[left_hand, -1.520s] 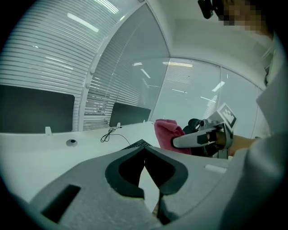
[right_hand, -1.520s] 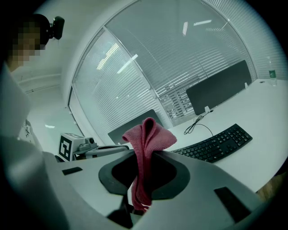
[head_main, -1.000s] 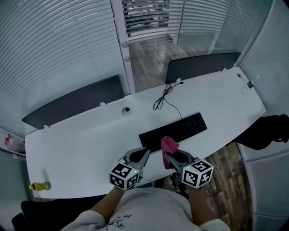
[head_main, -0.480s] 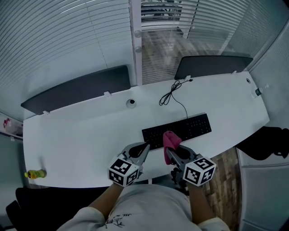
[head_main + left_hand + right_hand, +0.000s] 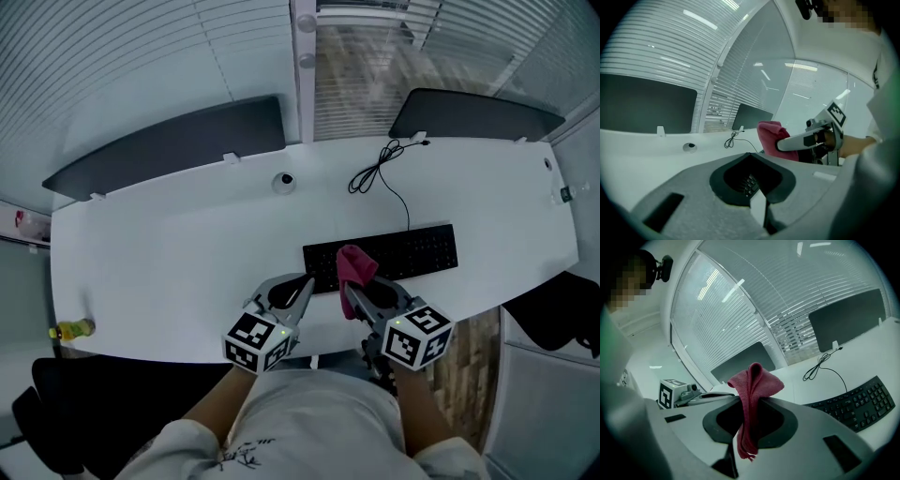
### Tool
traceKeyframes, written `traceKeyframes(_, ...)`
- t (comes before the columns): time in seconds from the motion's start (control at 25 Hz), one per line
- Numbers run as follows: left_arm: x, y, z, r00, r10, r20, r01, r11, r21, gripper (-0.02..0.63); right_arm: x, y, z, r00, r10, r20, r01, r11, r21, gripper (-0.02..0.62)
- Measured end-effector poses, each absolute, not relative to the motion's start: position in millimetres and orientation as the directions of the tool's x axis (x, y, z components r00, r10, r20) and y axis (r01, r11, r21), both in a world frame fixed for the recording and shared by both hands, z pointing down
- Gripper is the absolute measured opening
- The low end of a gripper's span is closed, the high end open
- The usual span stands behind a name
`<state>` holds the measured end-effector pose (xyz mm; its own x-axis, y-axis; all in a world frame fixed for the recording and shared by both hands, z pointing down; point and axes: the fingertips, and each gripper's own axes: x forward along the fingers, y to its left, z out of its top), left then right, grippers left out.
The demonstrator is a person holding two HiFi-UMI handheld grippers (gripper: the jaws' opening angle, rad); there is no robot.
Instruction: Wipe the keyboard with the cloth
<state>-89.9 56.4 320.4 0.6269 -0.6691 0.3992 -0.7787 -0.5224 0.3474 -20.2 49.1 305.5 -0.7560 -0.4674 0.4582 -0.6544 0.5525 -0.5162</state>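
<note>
The right gripper keeps its jaws clamped on the pink cloth. The cloth hangs over the keyboard toward its 9 o'clock end, a little farther onto the keys than a second ago. The left gripper, jaws together and empty, hovers at the right one's 9 o'clock, above the tabletop edge.

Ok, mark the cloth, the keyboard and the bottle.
cloth [image 5: 753, 380], right gripper view, on its folded top.
keyboard [image 5: 422, 251], head view, on the keys of its right half.
bottle [image 5: 70, 329], head view, on its middle.
</note>
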Motion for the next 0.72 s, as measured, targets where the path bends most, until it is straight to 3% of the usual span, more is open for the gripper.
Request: traceKeyframes(0.72, -109.8, 18.3, 384.4, 0.603, -0.654, 0.458, -0.797, -0.468, 0.382, 0.011, -64.1, -3.2, 372.7, -0.773, -0.368, 0.516, -0.628, 0.558, -0.542, 0.06)
